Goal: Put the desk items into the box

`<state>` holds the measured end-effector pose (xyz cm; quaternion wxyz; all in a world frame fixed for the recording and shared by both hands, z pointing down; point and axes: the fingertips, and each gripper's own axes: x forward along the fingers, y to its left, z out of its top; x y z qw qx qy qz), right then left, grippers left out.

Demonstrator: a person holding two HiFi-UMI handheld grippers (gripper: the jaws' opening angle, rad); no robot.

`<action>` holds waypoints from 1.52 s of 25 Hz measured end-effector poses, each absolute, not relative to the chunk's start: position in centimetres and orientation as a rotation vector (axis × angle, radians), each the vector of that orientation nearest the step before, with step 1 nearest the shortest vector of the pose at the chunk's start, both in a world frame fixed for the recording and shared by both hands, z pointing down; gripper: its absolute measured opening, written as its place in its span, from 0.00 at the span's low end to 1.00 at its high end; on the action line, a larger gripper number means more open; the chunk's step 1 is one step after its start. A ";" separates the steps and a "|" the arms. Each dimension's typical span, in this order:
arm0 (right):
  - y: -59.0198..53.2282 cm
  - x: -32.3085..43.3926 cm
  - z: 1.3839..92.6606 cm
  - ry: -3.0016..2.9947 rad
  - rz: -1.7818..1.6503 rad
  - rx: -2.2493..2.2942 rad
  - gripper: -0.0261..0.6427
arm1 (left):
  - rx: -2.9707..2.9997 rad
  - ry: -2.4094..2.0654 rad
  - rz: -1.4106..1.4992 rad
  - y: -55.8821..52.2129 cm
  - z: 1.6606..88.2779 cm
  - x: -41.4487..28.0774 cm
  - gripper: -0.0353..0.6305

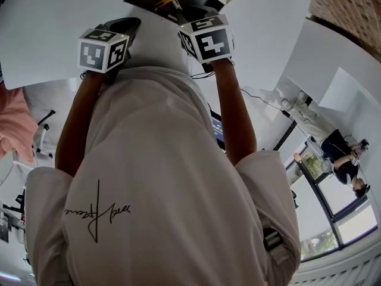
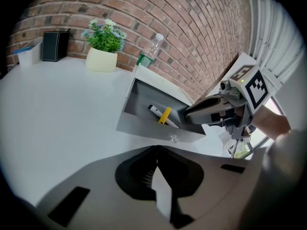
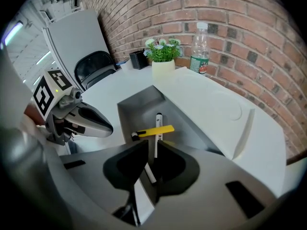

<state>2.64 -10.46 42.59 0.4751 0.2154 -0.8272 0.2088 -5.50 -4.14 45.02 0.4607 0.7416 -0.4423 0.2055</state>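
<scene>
Left gripper [image 2: 156, 150]: it hangs above the white desk [image 2: 62, 109], in front of the box.
Left fingers [image 2: 137, 169]: closed together, the tips meet in one line. Nothing is between them and they touch no item.
Right gripper [image 3: 152, 143]: it is over the near edge of the box, pointing into it.
Right fingers [image 3: 128, 163]: only a narrow gap is open, a little wider than the pen. The near end of the white pen shows in this gap, close to one finger. I cannot tell if the finger touches it.
Box [image 3: 136, 107]: grey, open on top, standing on the desk between the two grippers. A white flat panel [image 3: 216, 109] lies just beside it, on the brick wall side.
White pen [image 3: 158, 121]: it lies inside the box, on the floor of it, pointing away from the right gripper.
Yellow item [image 3: 160, 130]: long and thin with a dark end, also inside the box. It lies across the pen; which one is on top I cannot tell.
Behind the box: a flower pot [image 2: 101, 59], a clear bottle [image 2: 149, 51] and a black holder [image 2: 54, 46] stand along the brick wall [image 2: 192, 32], well apart from both grippers.
</scene>
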 end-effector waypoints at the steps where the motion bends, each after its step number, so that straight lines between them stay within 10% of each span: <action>1: -10.4 2.7 42.5 -2.023 0.511 0.531 0.15 | 1.826 -1.090 0.504 -4.1 44.9 -5.5 0.06; 38: -7.8 4.8 39.4 -2.165 0.668 0.582 0.11 | 1.926 -1.137 0.503 -3.7 41.5 -5.5 0.06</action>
